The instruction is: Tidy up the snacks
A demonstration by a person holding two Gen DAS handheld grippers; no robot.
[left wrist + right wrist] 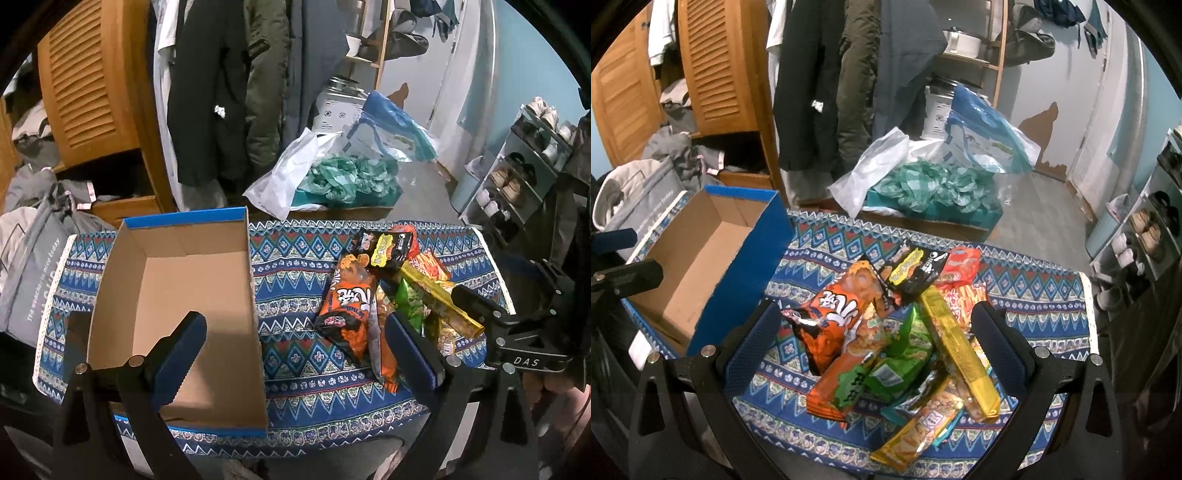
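A patterned blue tablecloth (295, 258) carries an empty cardboard box (177, 302) at nine o'clock and the snack pile (897, 332) at three. A grey bag (33, 284) reads "The weather is nice today". Right gripper (875, 332), marked "DAS", spread wide over the pile; left gripper (295, 332) likewise released, holding nothing.

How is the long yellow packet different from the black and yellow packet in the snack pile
The long yellow packet is a narrow, see-through strip; the black and yellow packet is shorter, wider and opaque. The yellow one lies nearer the right gripper, the black one at the pile's far end. Both rest on other snacks, untouched.
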